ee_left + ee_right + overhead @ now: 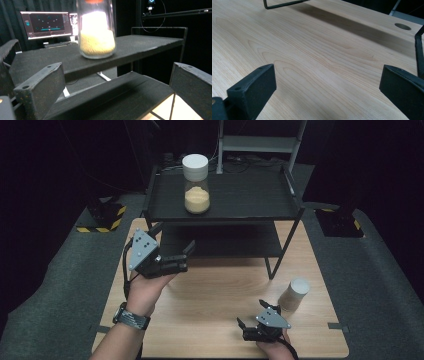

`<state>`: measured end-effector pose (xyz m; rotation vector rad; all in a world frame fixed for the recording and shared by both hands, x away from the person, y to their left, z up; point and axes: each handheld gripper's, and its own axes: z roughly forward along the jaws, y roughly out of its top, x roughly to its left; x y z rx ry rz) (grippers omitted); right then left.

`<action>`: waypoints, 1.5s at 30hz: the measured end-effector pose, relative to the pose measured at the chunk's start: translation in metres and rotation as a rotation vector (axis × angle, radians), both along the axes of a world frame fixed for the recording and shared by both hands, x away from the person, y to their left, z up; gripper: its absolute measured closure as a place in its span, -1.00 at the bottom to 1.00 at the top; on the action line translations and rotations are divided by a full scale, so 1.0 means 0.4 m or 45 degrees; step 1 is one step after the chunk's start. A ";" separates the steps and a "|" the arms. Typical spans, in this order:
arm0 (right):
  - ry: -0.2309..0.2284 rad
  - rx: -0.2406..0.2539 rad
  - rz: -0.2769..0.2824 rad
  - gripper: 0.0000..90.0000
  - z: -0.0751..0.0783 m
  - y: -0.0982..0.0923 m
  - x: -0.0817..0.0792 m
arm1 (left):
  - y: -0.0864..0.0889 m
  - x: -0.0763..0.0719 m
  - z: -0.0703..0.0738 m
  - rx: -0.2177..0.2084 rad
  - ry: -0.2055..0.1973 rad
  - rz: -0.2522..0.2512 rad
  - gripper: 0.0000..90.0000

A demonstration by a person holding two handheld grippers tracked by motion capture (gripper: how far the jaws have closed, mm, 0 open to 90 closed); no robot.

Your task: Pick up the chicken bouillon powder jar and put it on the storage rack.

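A tall glass jar (196, 187) stands upright on the top shelf of a black rack (250, 200). It has a white lid and is about half full of small yellow grains. In the left gripper view the same jar (96, 32) stands up ahead, past the jaws, and the grains glow bright in the light.

A second, smaller jar (294, 295) with a white lid stands on the wooden tabletop (220, 295), to the right of the rack's leg. What is inside it is too hard to see.

The left gripper (175, 257) is held up in the person's left hand (147, 287), just in front of the rack's lower shelf. Its jaws are wide apart and hold nothing. They point at the tall jar but do not touch it.

The right gripper (250, 317) sits low over the near edge of the tabletop, close to the smaller jar but not touching it. In the right gripper view its jaws are spread wide over bare wood (317, 62) and grip nothing.

Behind the rack, a lit computer screen (45, 23) shows in the left gripper view.
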<state>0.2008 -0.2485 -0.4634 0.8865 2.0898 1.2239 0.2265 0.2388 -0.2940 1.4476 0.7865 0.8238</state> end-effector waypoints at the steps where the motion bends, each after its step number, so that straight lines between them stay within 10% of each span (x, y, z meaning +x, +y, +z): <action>1: 0.001 0.001 0.000 -1.00 0.000 0.000 0.000 | 0.000 -0.004 -0.007 0.006 0.001 0.002 -0.99; 28: -0.004 -0.007 0.000 -1.00 0.000 0.003 -0.002 | 0.015 -0.070 -0.219 0.049 0.120 -0.003 -0.99; 45: -0.017 -0.023 0.003 -1.00 -0.001 0.007 -0.004 | 0.026 -0.083 -0.380 0.145 0.294 -0.008 -0.99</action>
